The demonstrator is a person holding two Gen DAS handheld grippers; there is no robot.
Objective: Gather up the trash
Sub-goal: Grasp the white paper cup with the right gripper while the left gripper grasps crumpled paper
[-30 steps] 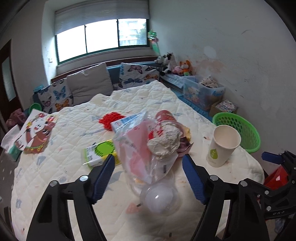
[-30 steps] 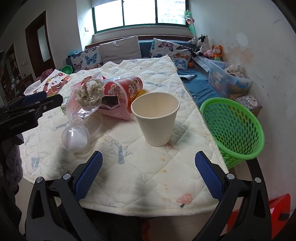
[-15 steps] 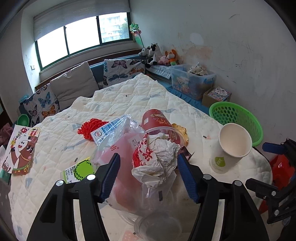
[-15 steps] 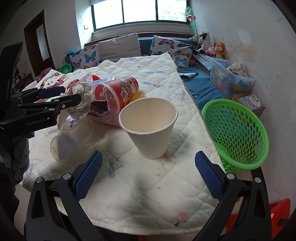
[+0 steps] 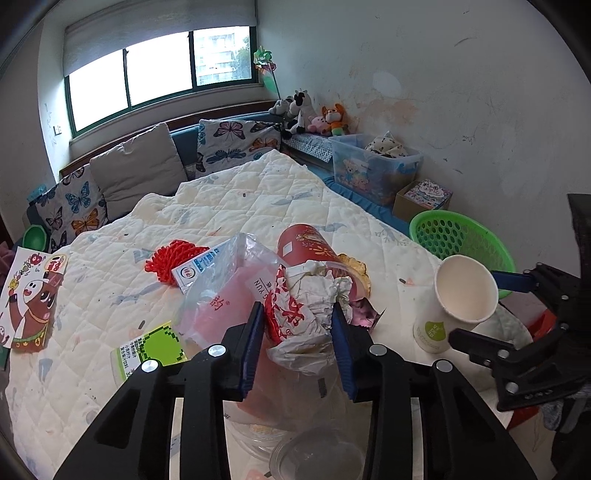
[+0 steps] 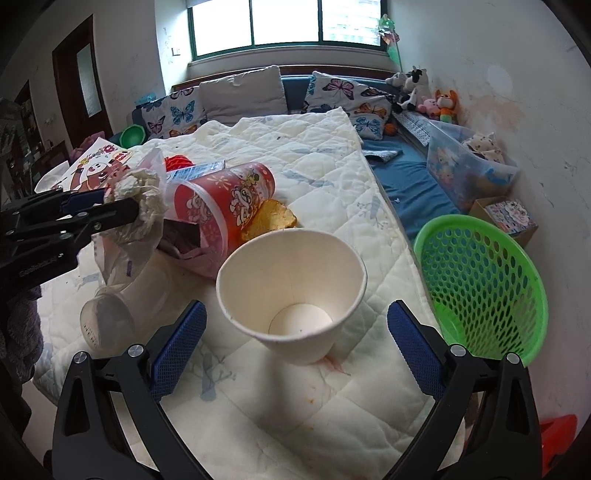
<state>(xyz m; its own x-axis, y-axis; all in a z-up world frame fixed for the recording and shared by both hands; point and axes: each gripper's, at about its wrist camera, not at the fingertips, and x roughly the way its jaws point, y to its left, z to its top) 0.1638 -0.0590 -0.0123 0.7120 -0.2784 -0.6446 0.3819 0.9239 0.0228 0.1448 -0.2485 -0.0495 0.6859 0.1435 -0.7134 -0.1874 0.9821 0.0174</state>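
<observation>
paper cup [image 6: 291, 291] upright on the quilted table cover [image 6: 325, 155], near its front edge; tipped snack tub [image 6: 221, 199] behind it, a chip [image 6: 269, 219] at the tub's side. crumpled wrapper [image 5: 310, 306] left of the tub, over a plastic bag [image 5: 221, 291]. basket [image 6: 480, 280] right of the table, lower. cushions [image 6: 240, 92] behind, under the window [image 6: 284, 22].

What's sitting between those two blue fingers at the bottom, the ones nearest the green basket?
A white paper cup, upright and empty, stands between the right gripper's open fingers, untouched on the quilt. The right wrist view shows it.
</observation>
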